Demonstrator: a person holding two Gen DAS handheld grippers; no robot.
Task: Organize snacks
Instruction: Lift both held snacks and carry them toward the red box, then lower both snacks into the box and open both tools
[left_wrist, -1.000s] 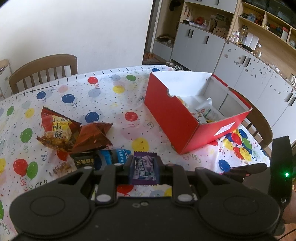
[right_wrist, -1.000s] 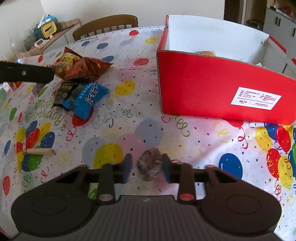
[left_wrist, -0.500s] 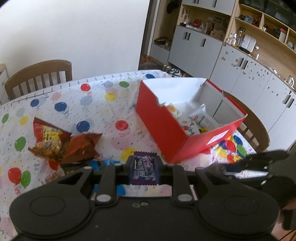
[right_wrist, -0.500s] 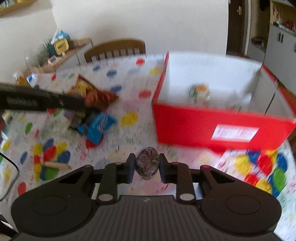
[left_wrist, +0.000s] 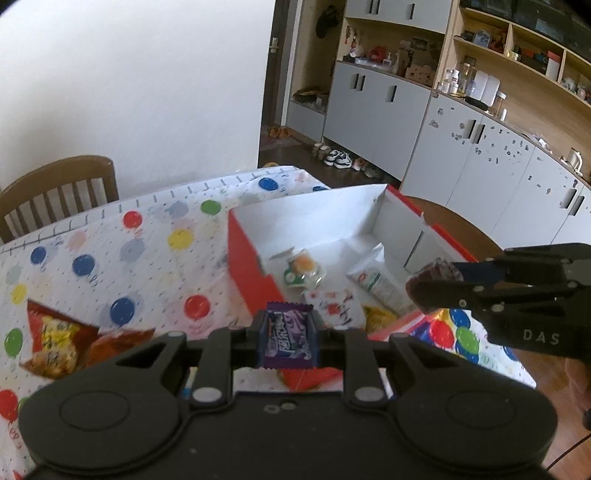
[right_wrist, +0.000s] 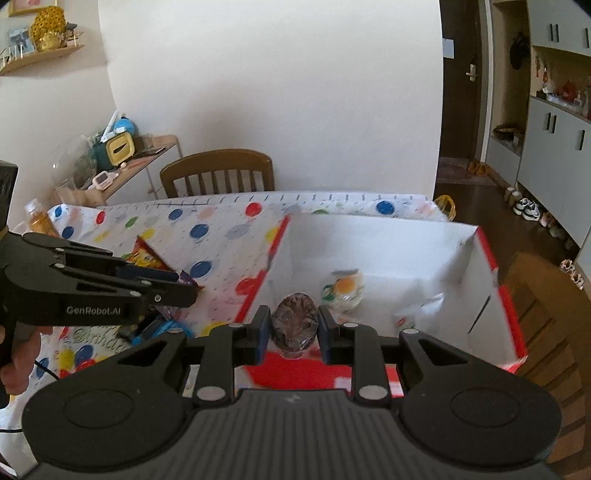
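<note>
Balloon-print surface (left_wrist: 155, 236) spread wide, wooden chair (right_wrist: 218, 171) at its far edge. Red box (right_wrist: 388, 236) with white inside open on the right half of the surface, several wrapped snacks on its floor, among them a round clear packet with an orange centre (left_wrist: 303, 271). Orange and brown chip bags (left_wrist: 70, 345) heaped at the near left, a blue packet (right_wrist: 162, 328) beside them. Left gripper (left_wrist: 289, 341) raised above the surface just left of the box's near corner, fingers clamped tight on a purple candy wrapper (left_wrist: 289, 338). Right gripper (right_wrist: 294, 326) raised over the box's near wall, fingers closed on a dark round wrapped sweet (right_wrist: 294, 321).
</note>
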